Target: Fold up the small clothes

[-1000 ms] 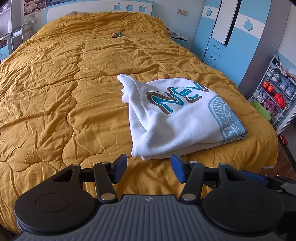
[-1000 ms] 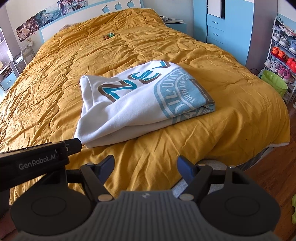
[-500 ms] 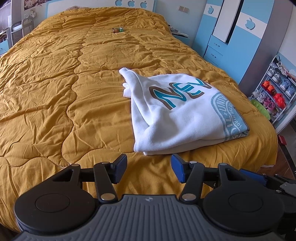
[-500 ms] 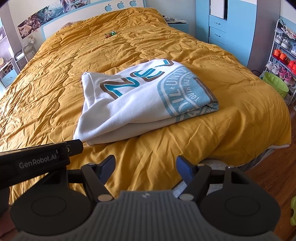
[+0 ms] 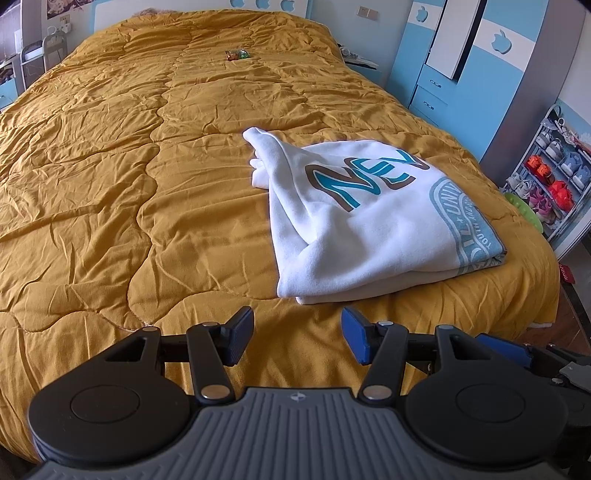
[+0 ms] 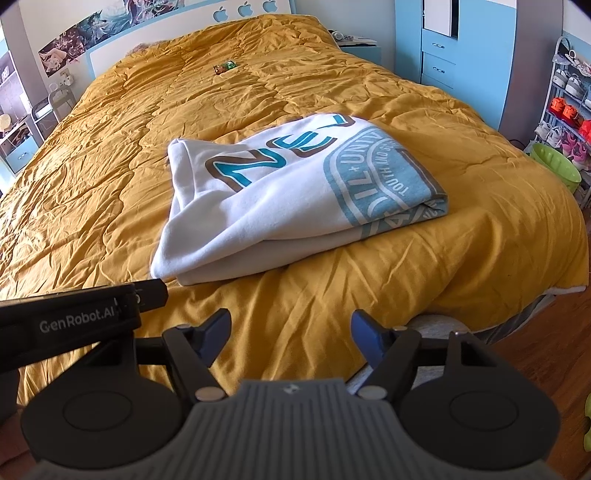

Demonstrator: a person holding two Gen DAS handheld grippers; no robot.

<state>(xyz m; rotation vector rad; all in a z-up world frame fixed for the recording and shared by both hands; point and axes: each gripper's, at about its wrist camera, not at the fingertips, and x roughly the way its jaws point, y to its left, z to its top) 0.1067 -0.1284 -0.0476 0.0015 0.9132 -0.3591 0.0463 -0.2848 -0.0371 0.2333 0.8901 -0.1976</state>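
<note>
A: Readable text?
B: "GenRobot.AI" is printed in white on the black body of the left gripper (image 6: 85,314), seen in the right wrist view.
A: On the garment?
B: Large teal letters outlined in brown, "NEV" as far as can be read, are printed on the folded white sweatshirt (image 6: 280,192). A round blue-grey seal (image 6: 380,177) is printed beside them; "UNIV" and "YOUTH AND SO" are legible, the rest is folded under.
A: Elsewhere?
B: Apple-shaped logos are seen on the headboard (image 6: 245,9) and wardrobe (image 5: 502,38); no lettering.
</note>
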